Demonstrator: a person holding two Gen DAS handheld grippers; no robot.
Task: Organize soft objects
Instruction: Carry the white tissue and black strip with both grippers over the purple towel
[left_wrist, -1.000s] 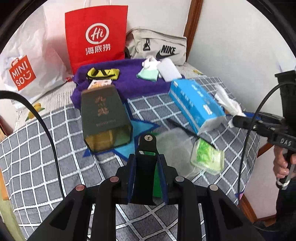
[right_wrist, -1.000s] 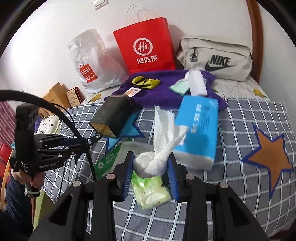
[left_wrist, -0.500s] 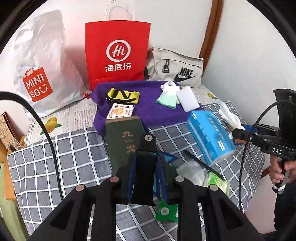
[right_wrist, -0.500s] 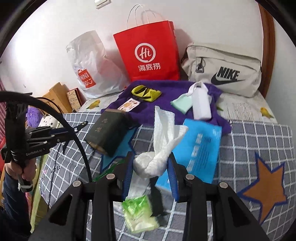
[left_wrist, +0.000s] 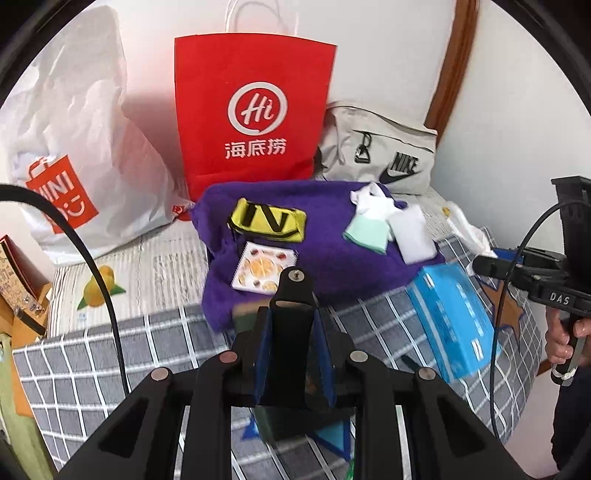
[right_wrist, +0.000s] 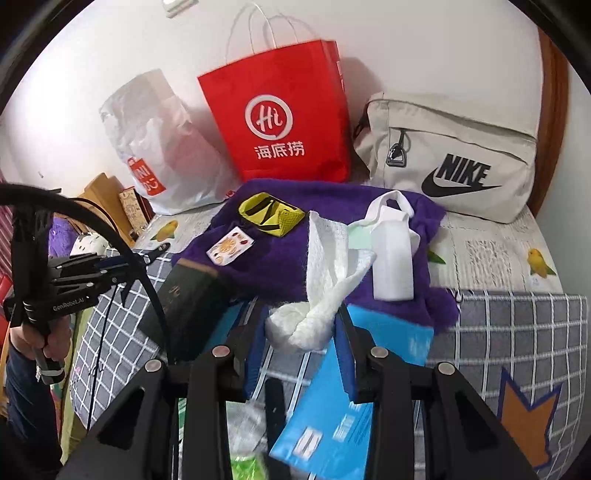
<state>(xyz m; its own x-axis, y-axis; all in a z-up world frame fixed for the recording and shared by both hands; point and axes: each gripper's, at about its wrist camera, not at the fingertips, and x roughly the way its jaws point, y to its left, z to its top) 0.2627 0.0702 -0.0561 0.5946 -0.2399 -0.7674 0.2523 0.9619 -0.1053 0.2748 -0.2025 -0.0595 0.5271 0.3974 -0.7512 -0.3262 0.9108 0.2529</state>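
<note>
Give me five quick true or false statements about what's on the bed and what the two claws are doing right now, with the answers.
1. The right claw grips a white tissue. True.
2. The left claw holds the yellow pouch. False: the pouch lies on the purple blanket; the left claw is shut with nothing between its fingers.
3. The red paper bag stands behind the purple blanket. True.
4. The Nike bag is black. False: it is beige with a black logo.
5. The blue tissue box sits inside the red paper bag. False: it lies on the checked cover.

A red paper bag (left_wrist: 255, 110) stands between a white plastic bag (left_wrist: 74, 147) and a beige pouch (right_wrist: 454, 155).
</note>
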